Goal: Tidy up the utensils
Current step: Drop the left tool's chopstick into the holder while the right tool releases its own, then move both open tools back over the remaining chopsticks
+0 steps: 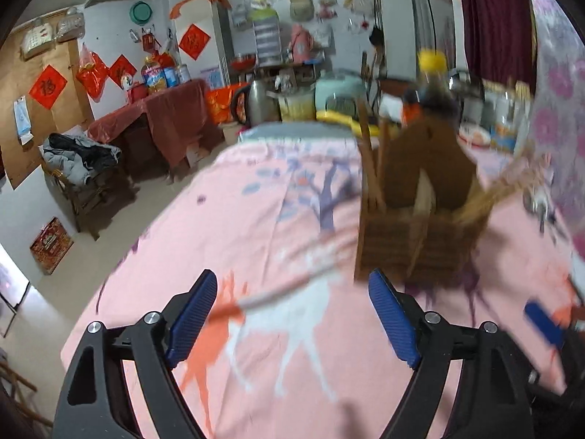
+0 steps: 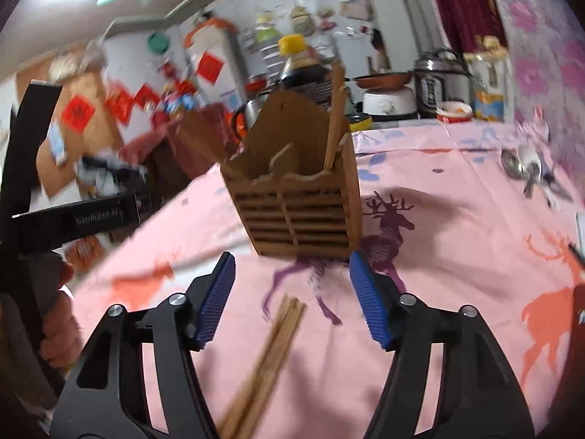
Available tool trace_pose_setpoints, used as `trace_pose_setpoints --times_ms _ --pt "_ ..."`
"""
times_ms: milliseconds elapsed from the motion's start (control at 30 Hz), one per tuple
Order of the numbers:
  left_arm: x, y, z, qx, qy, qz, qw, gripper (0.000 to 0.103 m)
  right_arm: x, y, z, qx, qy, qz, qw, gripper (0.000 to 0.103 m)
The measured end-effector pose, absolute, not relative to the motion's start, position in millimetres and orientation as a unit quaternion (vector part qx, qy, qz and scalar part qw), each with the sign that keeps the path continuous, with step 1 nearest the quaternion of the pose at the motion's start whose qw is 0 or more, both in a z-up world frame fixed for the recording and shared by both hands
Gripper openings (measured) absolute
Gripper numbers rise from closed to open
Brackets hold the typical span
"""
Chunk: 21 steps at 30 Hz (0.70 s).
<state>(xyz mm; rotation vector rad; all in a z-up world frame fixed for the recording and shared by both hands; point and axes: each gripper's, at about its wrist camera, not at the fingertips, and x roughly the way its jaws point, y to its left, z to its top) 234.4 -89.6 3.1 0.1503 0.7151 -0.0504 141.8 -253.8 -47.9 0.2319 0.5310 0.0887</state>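
Observation:
A brown slatted wooden utensil holder (image 2: 299, 197) stands on the pink deer-print tablecloth (image 2: 457, 292), with chopsticks (image 2: 334, 124) upright in its right compartment. It also shows in the left wrist view (image 1: 420, 219), blurred. A bundle of wooden chopsticks (image 2: 270, 358) lies on the cloth between my right gripper's (image 2: 292, 300) open jaws. My left gripper (image 1: 292, 314) is open and empty, just left of the holder. Metal spoons (image 2: 523, 168) lie at the far right of the table. My right gripper's blue pad (image 1: 541, 322) shows at the right of the left wrist view.
A dark sauce bottle with a yellow cap (image 2: 299, 66) stands behind the holder. A rice cooker (image 2: 438, 80), a pan (image 2: 384, 80) and a kettle (image 1: 256, 102) line the far table edge. The table drops off to the floor on the left.

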Motion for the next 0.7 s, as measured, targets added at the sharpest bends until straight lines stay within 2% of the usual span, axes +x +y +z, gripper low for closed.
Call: trace_pose_setpoints --times_ms 67,167,267,367,700 --pt "228.2 -91.4 -14.2 0.077 0.381 -0.028 0.921 0.084 137.1 -253.8 -51.6 0.107 0.26 0.055 0.958 0.068" --pt "229.0 -95.2 -41.7 0.085 0.431 -0.027 0.898 0.084 139.1 -258.6 -52.1 0.096 0.273 0.057 0.955 0.075" --pt "234.6 -93.9 -57.2 0.082 0.459 -0.021 0.884 0.083 140.7 -266.5 -58.4 0.115 0.295 0.067 0.946 0.075" --pt "242.8 -92.8 -61.3 0.068 0.47 -0.014 0.88 0.083 141.2 -261.3 -64.4 0.103 0.314 0.077 0.941 0.075" --pt "251.1 -93.2 -67.5 0.053 0.473 -0.028 0.879 0.083 138.4 -258.7 -64.6 0.085 0.304 0.064 0.947 0.075"
